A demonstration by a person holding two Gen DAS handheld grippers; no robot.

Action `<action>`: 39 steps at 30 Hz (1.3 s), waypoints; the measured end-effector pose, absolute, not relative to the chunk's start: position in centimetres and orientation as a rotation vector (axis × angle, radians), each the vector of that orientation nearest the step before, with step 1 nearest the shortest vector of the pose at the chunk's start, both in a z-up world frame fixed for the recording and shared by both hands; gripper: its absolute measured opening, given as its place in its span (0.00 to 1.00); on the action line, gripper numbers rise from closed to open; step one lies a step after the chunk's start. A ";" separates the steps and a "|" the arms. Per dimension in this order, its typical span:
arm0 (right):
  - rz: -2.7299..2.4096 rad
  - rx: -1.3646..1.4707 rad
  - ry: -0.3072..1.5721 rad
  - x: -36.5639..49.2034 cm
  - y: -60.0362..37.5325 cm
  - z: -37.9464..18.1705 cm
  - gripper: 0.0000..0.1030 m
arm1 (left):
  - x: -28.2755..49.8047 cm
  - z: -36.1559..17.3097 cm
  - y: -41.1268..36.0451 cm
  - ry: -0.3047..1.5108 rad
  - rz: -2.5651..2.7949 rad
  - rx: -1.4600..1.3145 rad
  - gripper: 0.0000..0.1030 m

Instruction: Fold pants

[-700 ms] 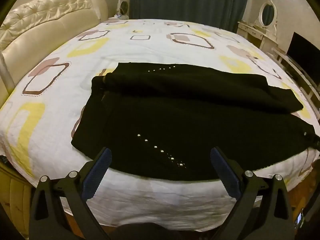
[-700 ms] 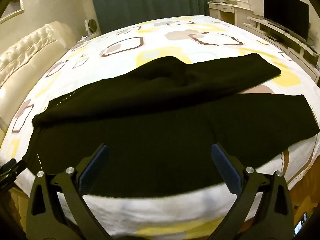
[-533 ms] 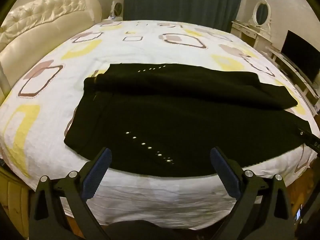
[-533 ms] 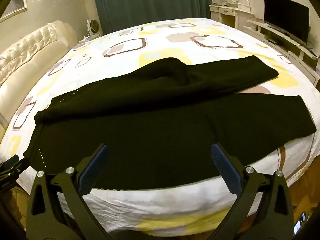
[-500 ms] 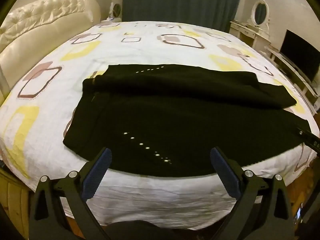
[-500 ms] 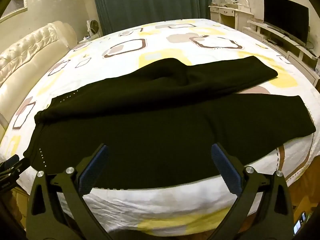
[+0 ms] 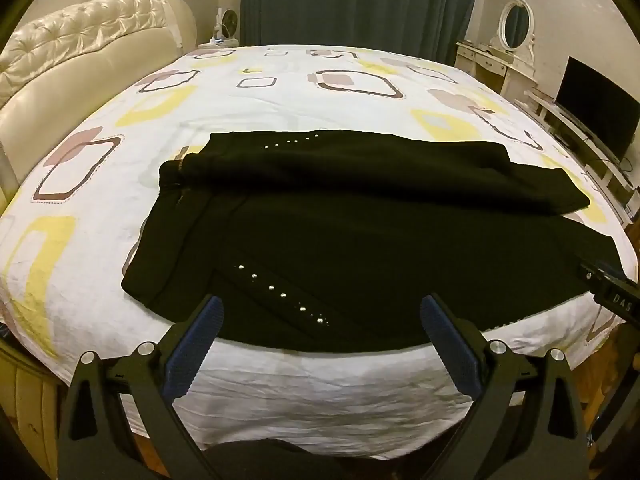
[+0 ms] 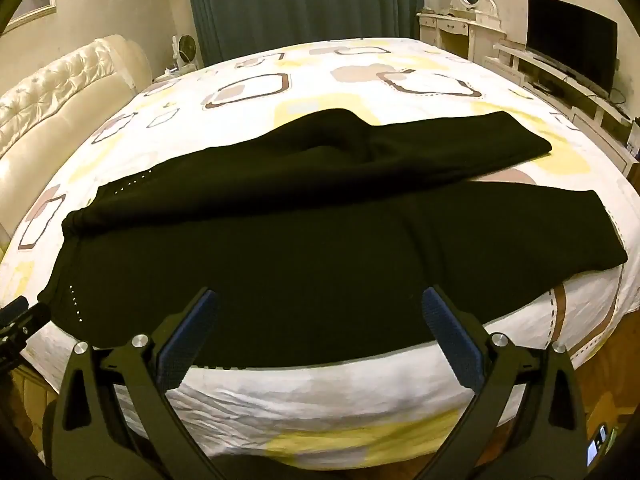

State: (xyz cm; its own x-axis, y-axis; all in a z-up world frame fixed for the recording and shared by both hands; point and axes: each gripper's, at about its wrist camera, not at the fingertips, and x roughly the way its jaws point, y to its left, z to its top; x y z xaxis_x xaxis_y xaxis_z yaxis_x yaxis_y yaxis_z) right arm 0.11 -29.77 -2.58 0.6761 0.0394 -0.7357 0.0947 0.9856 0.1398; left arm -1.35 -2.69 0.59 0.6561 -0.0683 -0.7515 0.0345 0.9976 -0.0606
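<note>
The left hand-held gripper and right hand-held gripper both hang spread wide and empty above the black pants on the bed, touching nothing.

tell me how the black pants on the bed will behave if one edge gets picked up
The pants will probably go floppy: they lie flat and rumpled on the bed, with a soft hump in the far leg. Lifted by one edge, the rest would likely hang and drag. The cloth looks thick and matte, so it is probably not slippery.
</note>
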 end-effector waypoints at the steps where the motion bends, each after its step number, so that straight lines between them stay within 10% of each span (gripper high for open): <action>1: -0.029 0.169 0.829 0.0 -29.7 -2.7 0.98 | -1.3 0.6 -2.7 0.853 -0.056 -0.041 0.95; 39: -0.025 0.154 0.832 0.0 -29.1 -3.0 0.98 | -1.5 0.0 -2.9 0.855 -0.049 -0.012 0.95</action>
State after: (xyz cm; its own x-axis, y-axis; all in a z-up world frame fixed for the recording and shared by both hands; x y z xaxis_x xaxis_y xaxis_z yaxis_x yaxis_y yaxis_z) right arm -0.03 -29.13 -3.02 0.6735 0.0382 -0.7382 0.0826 0.9885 0.1264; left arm -1.47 -2.93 -0.01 0.6552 -0.0481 -0.7539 0.0383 0.9988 -0.0305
